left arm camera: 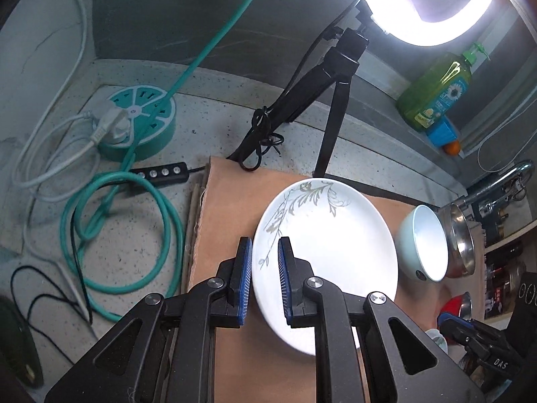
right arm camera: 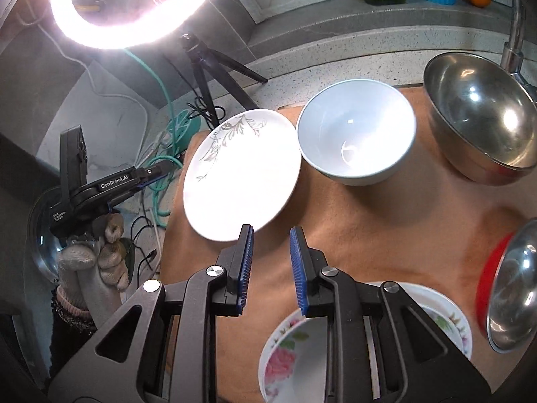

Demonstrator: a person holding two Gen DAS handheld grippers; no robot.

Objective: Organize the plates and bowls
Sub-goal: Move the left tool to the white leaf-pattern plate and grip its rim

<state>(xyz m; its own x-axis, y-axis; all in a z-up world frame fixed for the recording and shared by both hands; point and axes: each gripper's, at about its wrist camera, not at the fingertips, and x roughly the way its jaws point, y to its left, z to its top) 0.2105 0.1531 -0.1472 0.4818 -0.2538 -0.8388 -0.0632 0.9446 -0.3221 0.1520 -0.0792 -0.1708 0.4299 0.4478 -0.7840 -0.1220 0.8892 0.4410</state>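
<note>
- Left wrist view: left gripper (left arm camera: 265,248) has its blue pads nearly together with a narrow gap; the rim of the white leaf-pattern plate (left arm camera: 330,235) shows through that gap. Whether the pads pinch the rim or hang above it, can't tell.
- That plate lies on the brown mat (left arm camera: 231,201) on the speckled surface (left arm camera: 208,124); its near edge is hidden behind the gripper body.
- Pale blue bowl (left arm camera: 424,245) sits just right of the plate, a steel bowl (left arm camera: 459,238) just beyond it, warped by the fisheye edge.
- Right gripper (left arm camera: 449,319) enters at lower right, mostly cut off.
- Teal round power strip (left arm camera: 141,121) and coiled teal cable (left arm camera: 134,235) lie left of the mat. Ring light (left arm camera: 426,3) blows out the top.
- Right wrist view: right gripper (right arm camera: 270,240) has its pads slightly apart, nothing between them, over bare mat (right arm camera: 386,221).
- Floral dishes (right arm camera: 292,352) lie below it, largely hidden by the gripper; how many, unclear.
- Plate (right arm camera: 241,174) beside white-looking bowl (right arm camera: 355,134); touching or not, unclear. Large steel bowl (right arm camera: 480,114) at right; a red-sided steel bowl (right arm camera: 503,288) is cut by the frame.
- Gloved hand (right arm camera: 94,258) holds the left gripper (right arm camera: 154,171) left of the plate; its pads are too small to read.
</note>
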